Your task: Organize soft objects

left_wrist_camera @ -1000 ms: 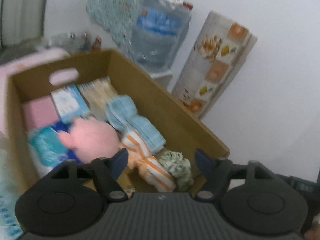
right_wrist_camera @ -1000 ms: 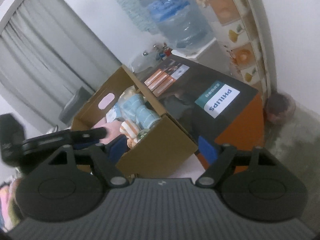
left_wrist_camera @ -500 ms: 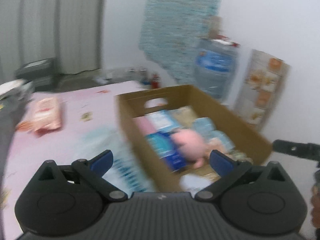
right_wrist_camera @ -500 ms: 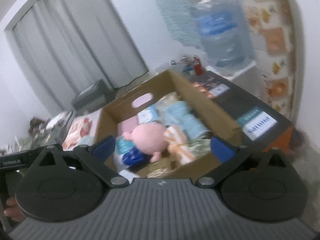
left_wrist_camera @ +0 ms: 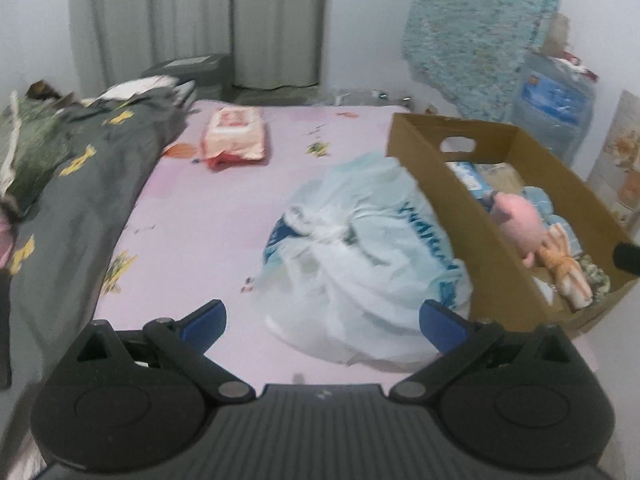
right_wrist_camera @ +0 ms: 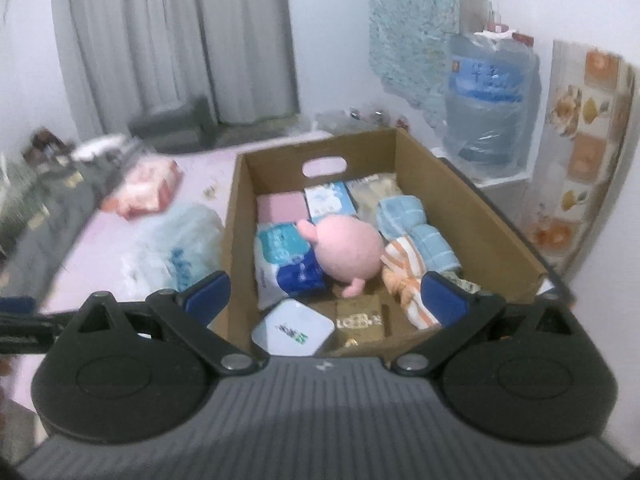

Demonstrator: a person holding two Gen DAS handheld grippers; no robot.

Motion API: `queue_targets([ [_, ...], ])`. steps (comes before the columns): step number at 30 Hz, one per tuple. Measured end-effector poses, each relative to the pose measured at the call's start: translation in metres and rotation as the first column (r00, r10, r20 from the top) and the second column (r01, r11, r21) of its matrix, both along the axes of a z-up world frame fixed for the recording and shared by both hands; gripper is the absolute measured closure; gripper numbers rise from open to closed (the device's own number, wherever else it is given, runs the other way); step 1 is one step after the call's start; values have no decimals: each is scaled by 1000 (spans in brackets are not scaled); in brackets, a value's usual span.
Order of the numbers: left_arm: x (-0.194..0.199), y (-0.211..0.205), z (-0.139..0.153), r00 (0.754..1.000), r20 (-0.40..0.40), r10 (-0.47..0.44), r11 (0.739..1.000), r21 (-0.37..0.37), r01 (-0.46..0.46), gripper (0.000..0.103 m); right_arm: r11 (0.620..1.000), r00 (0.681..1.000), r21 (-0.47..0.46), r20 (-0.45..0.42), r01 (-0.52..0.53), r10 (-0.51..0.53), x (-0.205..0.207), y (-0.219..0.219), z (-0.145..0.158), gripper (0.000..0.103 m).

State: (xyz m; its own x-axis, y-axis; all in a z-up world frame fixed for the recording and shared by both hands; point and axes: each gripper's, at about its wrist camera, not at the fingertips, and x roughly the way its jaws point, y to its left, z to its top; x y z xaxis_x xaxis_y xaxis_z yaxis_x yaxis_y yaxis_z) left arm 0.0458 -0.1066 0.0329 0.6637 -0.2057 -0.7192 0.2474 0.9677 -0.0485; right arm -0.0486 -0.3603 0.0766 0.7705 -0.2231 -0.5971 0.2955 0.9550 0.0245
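Observation:
A cardboard box (right_wrist_camera: 472, 200) stands on the pink bed (left_wrist_camera: 208, 216) and holds a pink plush toy (right_wrist_camera: 348, 250), a blue rolled towel (right_wrist_camera: 416, 224), an orange striped cloth (right_wrist_camera: 408, 276), tissue packs (right_wrist_camera: 280, 256) and a tin (right_wrist_camera: 294, 326). The box (left_wrist_camera: 452, 216) also shows at the right of the left wrist view. A white and blue plastic bag (left_wrist_camera: 360, 256) lies beside it. My left gripper (left_wrist_camera: 322, 322) is open and empty, above the bag's near side. My right gripper (right_wrist_camera: 326, 294) is open and empty over the box's near end.
A pink wipes pack (left_wrist_camera: 234, 138) lies far back on the bed. A dark grey blanket (left_wrist_camera: 76, 184) covers the left side. A water jug (right_wrist_camera: 486, 100) and a floral panel (right_wrist_camera: 584, 148) stand right of the box. Grey curtains (left_wrist_camera: 200, 20) hang behind.
My left gripper has swung left from the box and now faces the bed and the plastic bag. My right gripper has swung round over the box's near end. Both jaws have widened.

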Motion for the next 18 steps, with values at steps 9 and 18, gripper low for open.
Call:
queue_targets([
  [9, -12, -11, -20, 998, -66, 0, 1000, -9, 0, 0, 998, 992, -39, -119, -48, 43, 0, 35, -21, 1],
  [18, -29, -29, -19, 999, -34, -26, 999, 47, 27, 0, 995, 981, 44, -173, -87, 93, -2, 48, -45, 1],
])
